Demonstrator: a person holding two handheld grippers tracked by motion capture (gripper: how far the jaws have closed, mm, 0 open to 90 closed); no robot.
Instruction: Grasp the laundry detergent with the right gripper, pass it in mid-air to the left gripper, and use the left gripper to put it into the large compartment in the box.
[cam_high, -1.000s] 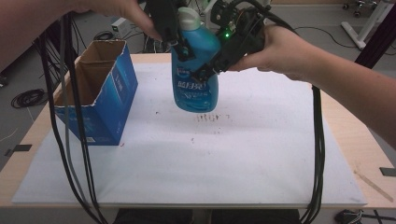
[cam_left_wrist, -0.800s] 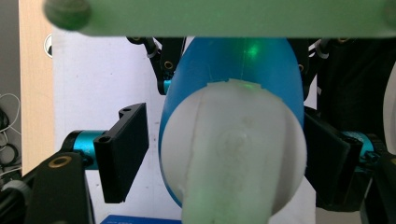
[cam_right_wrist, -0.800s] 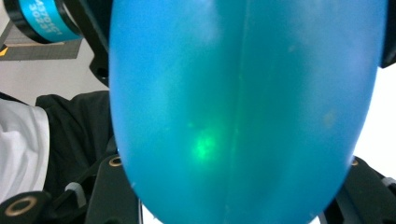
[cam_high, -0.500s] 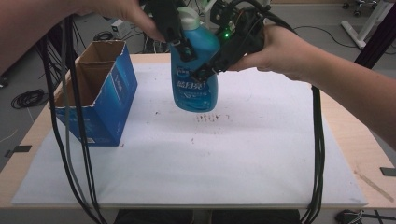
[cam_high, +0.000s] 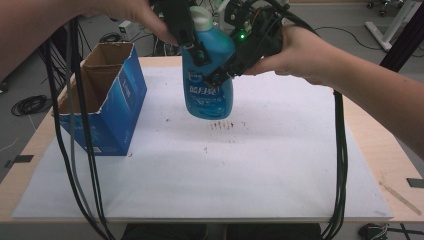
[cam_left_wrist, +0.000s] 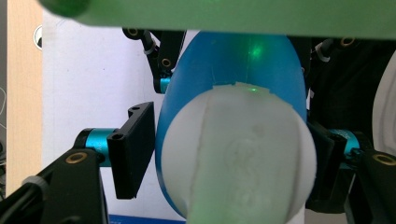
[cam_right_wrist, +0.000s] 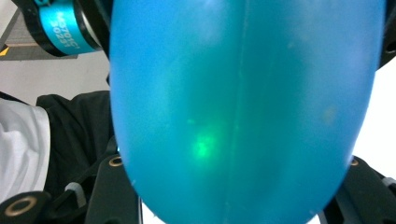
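Right tongs (cam_high: 220, 75) pinching blue bottle (cam_high: 208, 85) above table; left tongs (cam_high: 197, 52) closing around bottle, not yet pressing

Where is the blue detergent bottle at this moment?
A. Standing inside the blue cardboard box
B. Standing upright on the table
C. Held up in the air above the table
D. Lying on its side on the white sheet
C: the blue detergent bottle hangs clear of the table, gripped by the right gripper.

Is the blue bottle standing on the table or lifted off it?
Lifted: the blue bottle hangs above the table, right gripper clamped on its body.
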